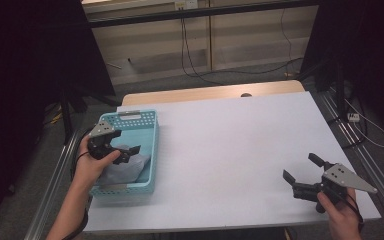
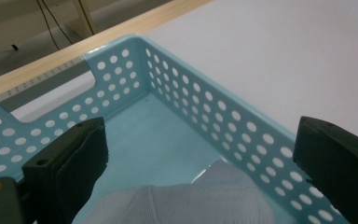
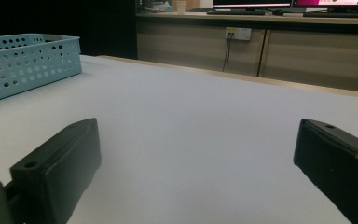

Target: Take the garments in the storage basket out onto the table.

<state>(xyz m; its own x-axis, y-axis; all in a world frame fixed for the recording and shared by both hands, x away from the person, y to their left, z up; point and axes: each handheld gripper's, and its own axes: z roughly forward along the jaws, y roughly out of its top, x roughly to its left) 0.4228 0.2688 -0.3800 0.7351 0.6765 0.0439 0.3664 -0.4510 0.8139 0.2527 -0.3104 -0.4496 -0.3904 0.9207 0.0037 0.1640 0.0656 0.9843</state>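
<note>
1. High view: your left gripper (image 1: 121,145) hovers, jaws spread, over the folded grey cloth (image 1: 125,167) lying in the perforated light-blue plastic basket (image 1: 152,150).
2. Left gripper view: the cloth (image 2: 191,203) lies below the jaws; descending off-centre risks snagging the basket wall (image 2: 223,121).
3. Right gripper view: your right gripper (image 3: 196,177) rests spread, well apart from the basket, over the white tabletop (image 3: 191,121).

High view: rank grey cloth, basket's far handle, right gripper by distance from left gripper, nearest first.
From the left gripper:
1. Grey cloth, directly beneath it in the basket.
2. Basket's far handle, at the far end.
3. Right gripper, across the table at its right edge.
</note>
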